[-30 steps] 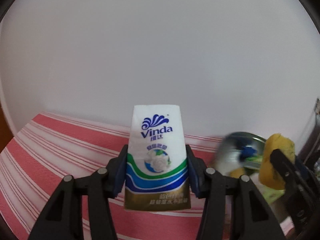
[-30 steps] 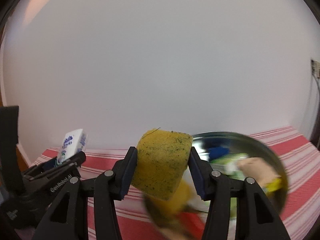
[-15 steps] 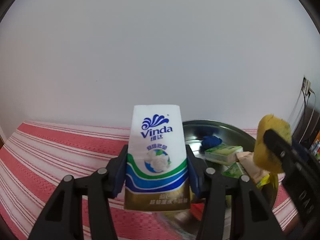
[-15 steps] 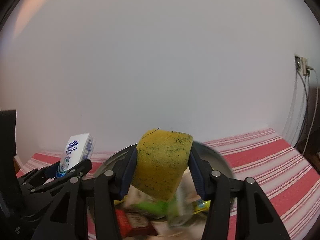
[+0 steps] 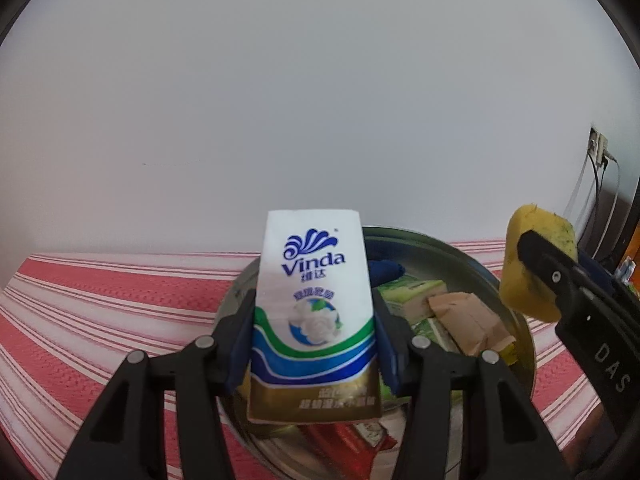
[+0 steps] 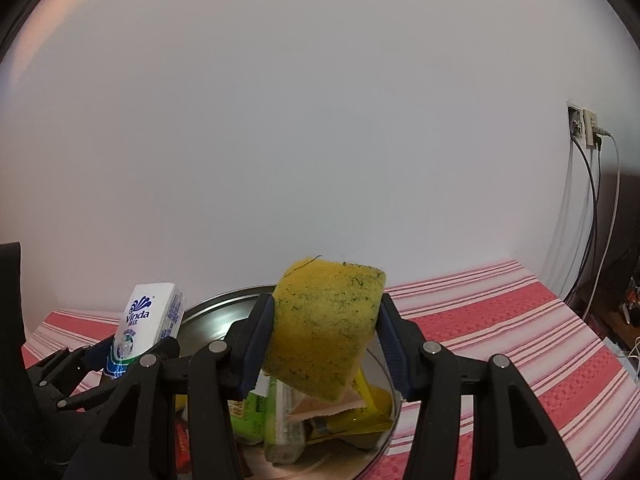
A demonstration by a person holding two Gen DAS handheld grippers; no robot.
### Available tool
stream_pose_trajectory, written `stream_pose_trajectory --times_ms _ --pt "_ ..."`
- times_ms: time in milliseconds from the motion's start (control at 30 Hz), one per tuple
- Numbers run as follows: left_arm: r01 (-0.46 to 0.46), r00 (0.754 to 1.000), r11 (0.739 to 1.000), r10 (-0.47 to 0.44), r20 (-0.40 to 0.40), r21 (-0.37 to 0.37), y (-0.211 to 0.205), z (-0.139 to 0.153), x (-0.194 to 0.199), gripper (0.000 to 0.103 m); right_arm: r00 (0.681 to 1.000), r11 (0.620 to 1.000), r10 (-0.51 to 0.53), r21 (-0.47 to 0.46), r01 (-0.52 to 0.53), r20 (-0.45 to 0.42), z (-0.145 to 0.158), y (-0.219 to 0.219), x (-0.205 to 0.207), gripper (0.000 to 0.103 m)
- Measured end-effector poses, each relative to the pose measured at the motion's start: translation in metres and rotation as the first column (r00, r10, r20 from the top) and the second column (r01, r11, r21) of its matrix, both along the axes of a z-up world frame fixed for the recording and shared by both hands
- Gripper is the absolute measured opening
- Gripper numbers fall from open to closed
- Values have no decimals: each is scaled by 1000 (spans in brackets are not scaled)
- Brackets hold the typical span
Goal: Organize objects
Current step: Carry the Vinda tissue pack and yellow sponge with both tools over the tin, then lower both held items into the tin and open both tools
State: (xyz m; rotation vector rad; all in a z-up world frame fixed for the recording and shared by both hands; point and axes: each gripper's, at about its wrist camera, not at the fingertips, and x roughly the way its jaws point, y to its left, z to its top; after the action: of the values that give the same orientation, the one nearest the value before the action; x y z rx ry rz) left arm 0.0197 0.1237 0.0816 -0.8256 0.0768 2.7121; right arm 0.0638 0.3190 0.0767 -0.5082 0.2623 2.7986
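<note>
The left gripper (image 5: 314,354) is clenching a Vinda tissue pack (image 5: 314,308), its long axis standing upright between the fingers. The right gripper (image 6: 326,346) is clenching a yellow sponge (image 6: 326,328), tilted slightly. Both are hovering above the metal bowl (image 5: 460,254), which is sitting on the red striped cloth (image 5: 100,308) and already holding several packets. The bowl is lying directly below and ahead of the 2 loads, so the coming move is likely a short descent. The tissue pack appears closer to the bowl's near-left rim, the sponge over its right side.
</note>
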Motion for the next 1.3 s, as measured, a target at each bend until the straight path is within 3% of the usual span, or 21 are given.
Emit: stream_pose_trajectory --times_ms 533,867,933,1100,1300 --pt "33 998 998 -31 54 -49 17 -5 -12 51 999 1000 -25 -16 26 24 -7 23 4 54" --pt "22 994 998 -16 108 -60 12 -16 -29 51 997 1000 -19 3 19 71 -19 9 -17 54" --pt "18 994 998 -12 113 -55 10 -16 -31 51 997 1000 -19 8 19 74 -23 66 -49 54" --pt "21 991 998 -14 135 -52 7 -15 -35 52 996 1000 9 5 -9 87 -18 60 -72 54" --pt "32 982 998 -21 189 -55 8 -17 -48 52 977 998 57 -51 -47 208 -28 83 -122 54"
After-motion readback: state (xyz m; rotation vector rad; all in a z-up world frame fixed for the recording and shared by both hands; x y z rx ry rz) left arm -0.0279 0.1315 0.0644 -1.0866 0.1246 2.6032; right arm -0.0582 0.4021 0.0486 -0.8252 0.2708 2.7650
